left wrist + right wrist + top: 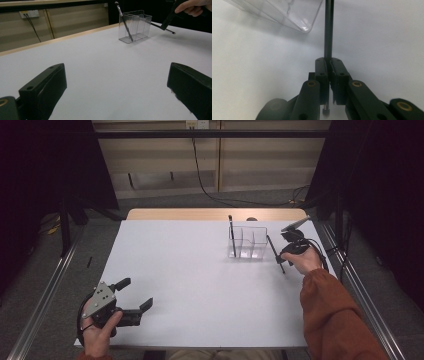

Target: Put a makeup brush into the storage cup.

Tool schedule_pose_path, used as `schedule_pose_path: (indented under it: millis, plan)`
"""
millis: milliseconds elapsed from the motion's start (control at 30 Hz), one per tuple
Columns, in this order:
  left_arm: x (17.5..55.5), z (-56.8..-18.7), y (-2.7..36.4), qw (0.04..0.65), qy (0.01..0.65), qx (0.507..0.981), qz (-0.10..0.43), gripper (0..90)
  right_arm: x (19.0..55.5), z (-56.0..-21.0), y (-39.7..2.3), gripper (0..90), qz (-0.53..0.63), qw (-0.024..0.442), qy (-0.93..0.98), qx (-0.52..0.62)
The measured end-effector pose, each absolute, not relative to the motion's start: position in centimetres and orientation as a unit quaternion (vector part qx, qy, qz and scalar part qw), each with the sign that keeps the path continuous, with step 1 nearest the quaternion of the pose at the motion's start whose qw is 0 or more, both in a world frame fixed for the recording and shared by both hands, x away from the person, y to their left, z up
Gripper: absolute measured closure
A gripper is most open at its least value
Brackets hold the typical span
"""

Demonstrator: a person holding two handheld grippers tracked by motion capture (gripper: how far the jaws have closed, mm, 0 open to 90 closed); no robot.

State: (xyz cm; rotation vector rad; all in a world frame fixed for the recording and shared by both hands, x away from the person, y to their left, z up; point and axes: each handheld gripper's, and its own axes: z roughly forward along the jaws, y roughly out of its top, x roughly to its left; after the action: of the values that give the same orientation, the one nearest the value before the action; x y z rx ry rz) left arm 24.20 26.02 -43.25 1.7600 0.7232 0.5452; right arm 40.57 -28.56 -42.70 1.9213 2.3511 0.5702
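Observation:
A clear plastic organiser box [248, 242] stands on the white table [200, 285] at the back right. One black brush [232, 237] stands upright in its left compartment. My right gripper [281, 255] is just right of the box, shut on a second thin black brush [273, 249] that slants down to the table. The right gripper view shows the jaws closed on the brush's handle [328, 30], with the box's corner [287, 12] nearby. My left gripper [136, 293] rests open at the front left with nothing between its jaws; in its own view it [117, 92] faces the box [136, 26].
The table's wooden far edge [215, 214] lies behind the box. Metal frame rails [45, 290] run along both sides. A black cable [210, 190] trails over the floor beyond the table, in front of a low wall.

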Motion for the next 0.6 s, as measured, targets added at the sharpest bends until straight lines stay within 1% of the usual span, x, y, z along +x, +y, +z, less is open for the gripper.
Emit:
schedule_pose_path:
  millis: [233, 600]
  plan:
    - [24.2, -43.2, 26.0, 0.549, 0.306, 0.743, 0.230, 2.4, 40.1, -42.3, -29.0, 84.7, 0.212, 0.036, 0.751, 0.625]
    - [24.2, -43.3, 26.1, 0.549, 0.306, 0.743, 0.230, 2.5, 39.1, -41.6, -30.0, 84.7, 0.261, 0.068, 0.734, 0.624]
